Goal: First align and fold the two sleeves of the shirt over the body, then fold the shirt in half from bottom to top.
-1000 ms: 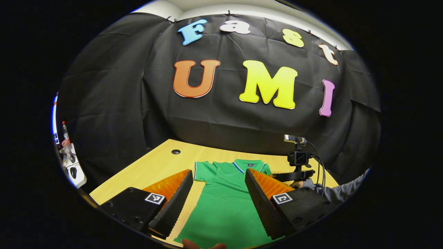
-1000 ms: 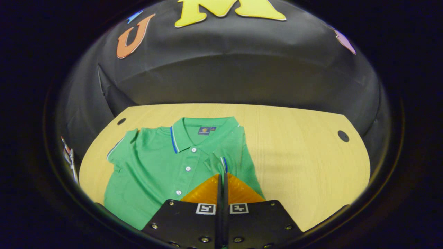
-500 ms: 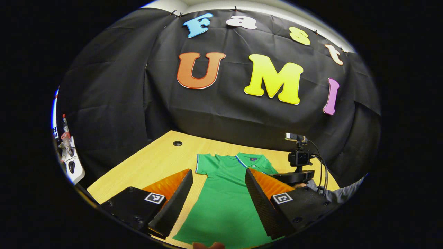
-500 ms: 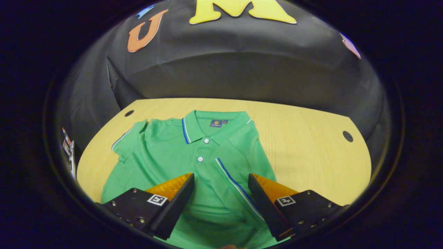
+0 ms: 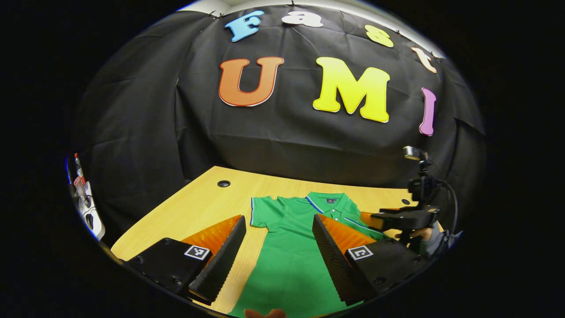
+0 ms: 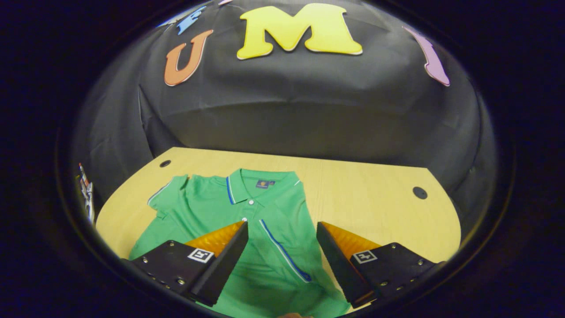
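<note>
Shirt [image 6: 265, 247] hem beyond view's edge

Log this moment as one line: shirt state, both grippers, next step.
shirt: flat on table | one sleeve folded over body, other sleeve spread out | left gripper: open | right gripper: open | next: probably fold other sleeve

This is a recording booth in a lab or office, not a home. A draped black cloth wall [image 6: 309, 115], pinned up along its top edge, stands beyond the grippers. Beneath them lies a pale wood-grain desk [image 6: 375, 198] with round cable holes [image 6: 419, 192], as office desks have. Far left of the left gripper, a white shelf holding bottles [image 5: 84, 198] shows past the cloth.
</note>
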A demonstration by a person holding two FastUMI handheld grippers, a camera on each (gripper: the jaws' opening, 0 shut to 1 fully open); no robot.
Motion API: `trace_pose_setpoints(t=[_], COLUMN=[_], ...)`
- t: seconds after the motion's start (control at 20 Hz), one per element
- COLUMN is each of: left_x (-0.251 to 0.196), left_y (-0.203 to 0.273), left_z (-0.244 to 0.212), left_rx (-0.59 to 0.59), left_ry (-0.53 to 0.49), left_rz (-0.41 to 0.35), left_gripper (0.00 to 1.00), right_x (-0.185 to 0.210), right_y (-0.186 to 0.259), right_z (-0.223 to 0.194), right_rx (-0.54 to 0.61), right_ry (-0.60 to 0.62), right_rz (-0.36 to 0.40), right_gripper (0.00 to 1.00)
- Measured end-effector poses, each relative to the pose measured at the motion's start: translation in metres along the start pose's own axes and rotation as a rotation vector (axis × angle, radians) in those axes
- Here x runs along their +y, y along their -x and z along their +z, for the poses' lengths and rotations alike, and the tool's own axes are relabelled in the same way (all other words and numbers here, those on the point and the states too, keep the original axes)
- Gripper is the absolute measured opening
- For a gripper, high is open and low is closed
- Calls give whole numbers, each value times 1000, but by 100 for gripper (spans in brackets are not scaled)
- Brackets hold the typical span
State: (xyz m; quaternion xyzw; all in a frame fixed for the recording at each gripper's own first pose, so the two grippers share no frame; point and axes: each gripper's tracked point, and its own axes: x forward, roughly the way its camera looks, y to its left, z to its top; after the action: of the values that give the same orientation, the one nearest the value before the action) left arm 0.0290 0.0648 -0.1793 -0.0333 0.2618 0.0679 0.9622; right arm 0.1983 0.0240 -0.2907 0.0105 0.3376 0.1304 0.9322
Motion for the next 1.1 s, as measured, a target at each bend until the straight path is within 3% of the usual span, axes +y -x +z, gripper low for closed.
trace_pose_setpoints(t=[0.3, 0.6, 1.1], left_x=[8, 32, 72], left_y=[-74, -157, -262], left_z=[-8, -16, -44], left_rx=[12, 47, 162], left_ry=[-63, -11, 20], left_rz=[3, 52, 115], left_gripper=[97, 97, 97], right_x=[-26, -66, -134], right_y=[65, 130, 181], right_z=[21, 13, -9], right_rx=[-88, -106, -80], right_ry=[-52, -95, -192], right_rz=[-8, -50, -175], right_gripper=[98, 98, 98])
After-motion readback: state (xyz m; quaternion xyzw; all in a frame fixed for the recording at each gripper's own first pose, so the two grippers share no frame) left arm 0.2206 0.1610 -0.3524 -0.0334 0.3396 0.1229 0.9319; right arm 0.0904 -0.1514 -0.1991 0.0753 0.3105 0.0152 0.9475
